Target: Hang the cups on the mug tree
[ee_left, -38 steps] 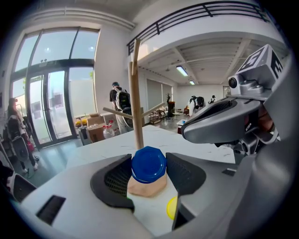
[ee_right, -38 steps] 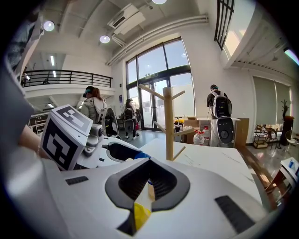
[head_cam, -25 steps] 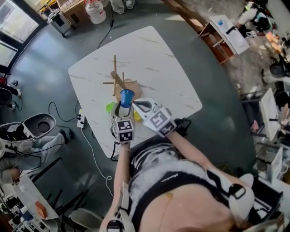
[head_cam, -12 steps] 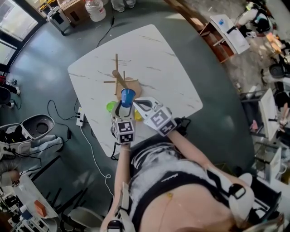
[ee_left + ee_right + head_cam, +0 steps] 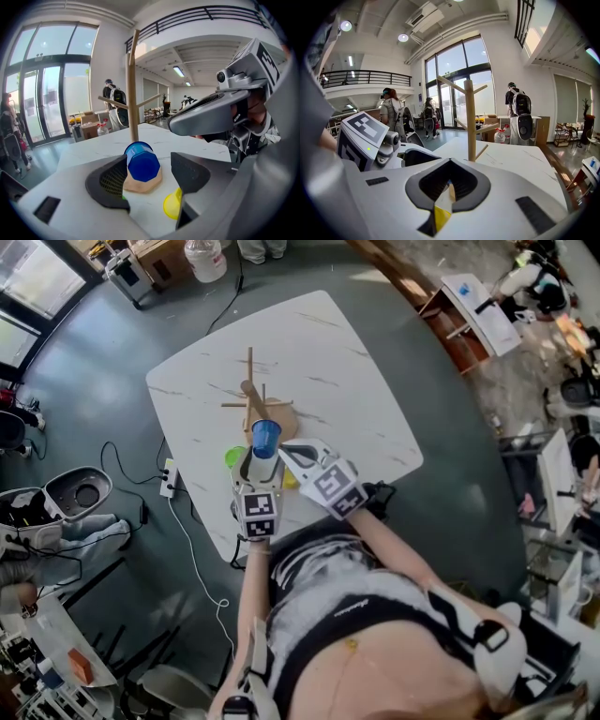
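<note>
The wooden mug tree stands on the white marble table. A blue cup hangs low at its near side, bottom toward me. My left gripper reaches to it. In the left gripper view the blue cup sits between the jaws of the left gripper, close to the left pad with a gap at the right. These jaws have just been opening. The right gripper rests alongside, empty, its fingertips together. The tree trunk rises beyond.
A yellow cup and a green cup lie on the table near the tree's base. The table's near edge lies just under my grippers. Cables and a power strip are on the floor to the left. People stand far off.
The head view has shifted slightly. Both grippers, the blue cup and the tree keep their places relative to each other.
</note>
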The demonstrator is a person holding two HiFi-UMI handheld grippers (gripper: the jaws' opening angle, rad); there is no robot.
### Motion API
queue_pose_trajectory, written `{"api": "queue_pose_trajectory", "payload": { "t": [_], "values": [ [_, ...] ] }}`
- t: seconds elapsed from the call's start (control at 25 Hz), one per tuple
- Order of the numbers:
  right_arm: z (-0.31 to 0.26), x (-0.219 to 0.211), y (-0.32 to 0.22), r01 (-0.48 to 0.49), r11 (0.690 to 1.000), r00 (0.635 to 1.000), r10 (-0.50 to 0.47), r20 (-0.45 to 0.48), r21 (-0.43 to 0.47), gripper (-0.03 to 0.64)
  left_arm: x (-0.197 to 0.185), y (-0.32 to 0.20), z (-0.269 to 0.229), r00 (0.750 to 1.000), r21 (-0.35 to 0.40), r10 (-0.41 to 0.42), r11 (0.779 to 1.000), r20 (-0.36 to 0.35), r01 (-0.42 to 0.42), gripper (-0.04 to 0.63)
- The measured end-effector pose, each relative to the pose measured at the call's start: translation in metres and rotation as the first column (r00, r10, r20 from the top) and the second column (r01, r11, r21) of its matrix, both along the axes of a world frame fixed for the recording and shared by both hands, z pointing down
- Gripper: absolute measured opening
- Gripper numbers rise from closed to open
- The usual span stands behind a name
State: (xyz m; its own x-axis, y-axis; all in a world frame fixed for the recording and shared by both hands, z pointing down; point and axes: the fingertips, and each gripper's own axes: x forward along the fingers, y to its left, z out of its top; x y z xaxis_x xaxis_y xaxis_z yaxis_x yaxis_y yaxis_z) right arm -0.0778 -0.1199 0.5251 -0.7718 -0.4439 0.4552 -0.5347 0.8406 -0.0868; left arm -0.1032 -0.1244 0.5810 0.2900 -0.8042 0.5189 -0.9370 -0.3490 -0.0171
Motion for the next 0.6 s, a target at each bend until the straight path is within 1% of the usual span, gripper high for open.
{"api": "queue_pose_trajectory", "payload": {
  "t": [0.12,0.24,0.32,0.44,0.6],
  "values": [
    [0.001,-0.001,0.0,-0.001,1.0,1.0,0.001,0.0,0.004,0.003,-0.005,0.006,-0.008,1.0,0.013,-0.006,1.0,-0.014,0.006,0.311],
    [0.004,-0.001,0.001,-0.005,1.0,1.0,0.005,-0.01,-0.003,0.003,-0.014,0.012,-0.008,1.0,-0.003,-0.013,1.0,-0.027,0.013,0.311],
    [0.006,0.0,0.001,-0.008,1.0,1.0,0.008,-0.014,-0.007,0.003,-0.025,0.016,-0.001,0.999,-0.033,-0.029,0.999,-0.018,0.029,0.311],
    [0.009,-0.001,0.003,-0.011,1.0,1.0,0.011,-0.017,-0.013,0.003,-0.047,0.022,0.017,0.999,-0.107,-0.034,0.994,0.03,0.037,0.311],
    [0.011,-0.001,0.004,-0.016,1.0,1.0,0.015,-0.025,-0.02,0.003,-0.072,0.022,0.035,0.997,-0.19,-0.028,0.981,0.078,0.043,0.311]
  ]
}}
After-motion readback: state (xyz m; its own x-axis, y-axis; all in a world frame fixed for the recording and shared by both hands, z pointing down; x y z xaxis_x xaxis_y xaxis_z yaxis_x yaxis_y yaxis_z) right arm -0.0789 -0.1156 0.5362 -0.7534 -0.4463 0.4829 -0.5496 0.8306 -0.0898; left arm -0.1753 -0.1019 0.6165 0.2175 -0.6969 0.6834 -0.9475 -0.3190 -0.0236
